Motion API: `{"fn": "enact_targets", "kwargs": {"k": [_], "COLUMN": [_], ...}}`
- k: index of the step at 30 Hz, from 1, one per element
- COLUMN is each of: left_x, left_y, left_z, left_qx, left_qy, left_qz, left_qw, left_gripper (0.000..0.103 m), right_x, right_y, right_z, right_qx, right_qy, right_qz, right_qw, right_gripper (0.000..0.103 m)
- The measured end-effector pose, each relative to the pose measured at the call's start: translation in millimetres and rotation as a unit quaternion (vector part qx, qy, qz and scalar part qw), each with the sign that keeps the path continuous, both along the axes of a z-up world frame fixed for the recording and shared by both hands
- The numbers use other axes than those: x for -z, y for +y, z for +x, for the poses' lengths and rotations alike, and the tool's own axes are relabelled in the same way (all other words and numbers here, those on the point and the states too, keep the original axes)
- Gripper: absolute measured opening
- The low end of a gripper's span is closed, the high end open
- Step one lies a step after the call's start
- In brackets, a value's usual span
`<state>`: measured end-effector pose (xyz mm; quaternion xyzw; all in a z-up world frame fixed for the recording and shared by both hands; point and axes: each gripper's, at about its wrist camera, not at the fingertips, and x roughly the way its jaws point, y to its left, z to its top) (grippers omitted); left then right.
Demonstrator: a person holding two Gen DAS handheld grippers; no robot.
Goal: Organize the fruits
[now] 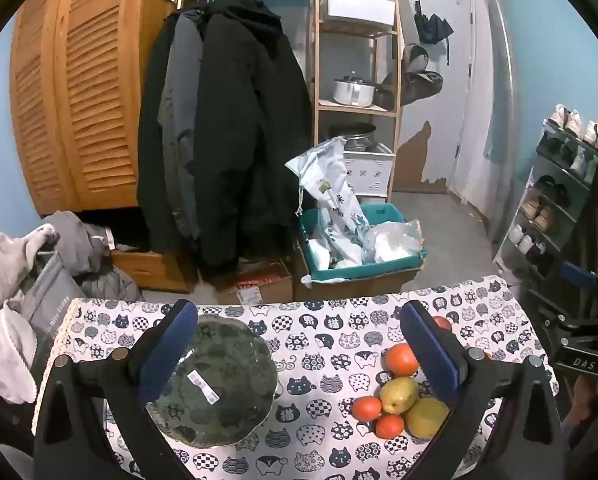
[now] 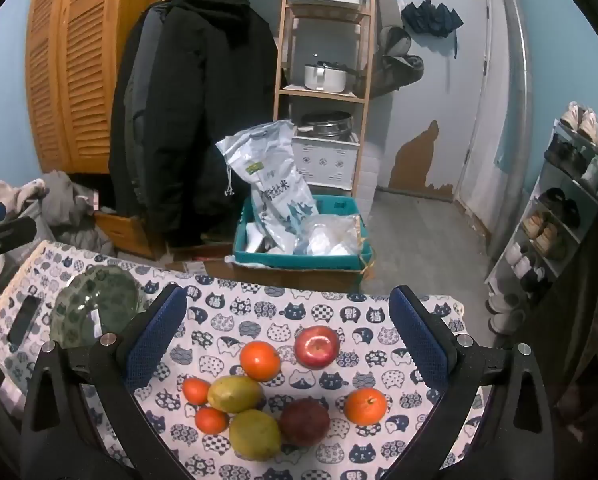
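Nothing is sorted yet. The bowl (image 1: pixel 213 380) sits bare at 9 o'clock on the worktop (image 2: pixel 259 308); the fruits (image 2: pixel 275 384) lie loose at 3 o'clock. Left claw (image 1: pixel 295 354) and right claw (image 2: pixel 289 338) gape wide, holding nothing.

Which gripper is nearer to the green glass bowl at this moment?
Left. The left gripper hangs open right over the green bowl, one finger overlapping its rim. The right gripper is open above the fruit, with the bowl off to its left.
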<state>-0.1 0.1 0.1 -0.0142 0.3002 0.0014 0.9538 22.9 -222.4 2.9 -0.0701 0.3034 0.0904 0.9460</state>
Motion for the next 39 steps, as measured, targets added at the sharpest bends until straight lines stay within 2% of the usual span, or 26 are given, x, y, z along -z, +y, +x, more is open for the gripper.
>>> {"fn": "enact_targets", "kwargs": {"k": [39], "left_x": [-5.9], "left_y": [-0.7], "left_z": [-4.7], "left_qx": [0.01], "left_qy": [-0.004], "left_qz": [-0.006], "left_qw": [0.9999], "left_gripper": [0.102], "right_x": [-1.4], "right_y": [1.8], "right_z": [-1.2], "right_qx": [0.0], "right_qy": [-0.001], "right_qz": [0.0], "right_qw": [1.0], "right_gripper": [0.099]}}
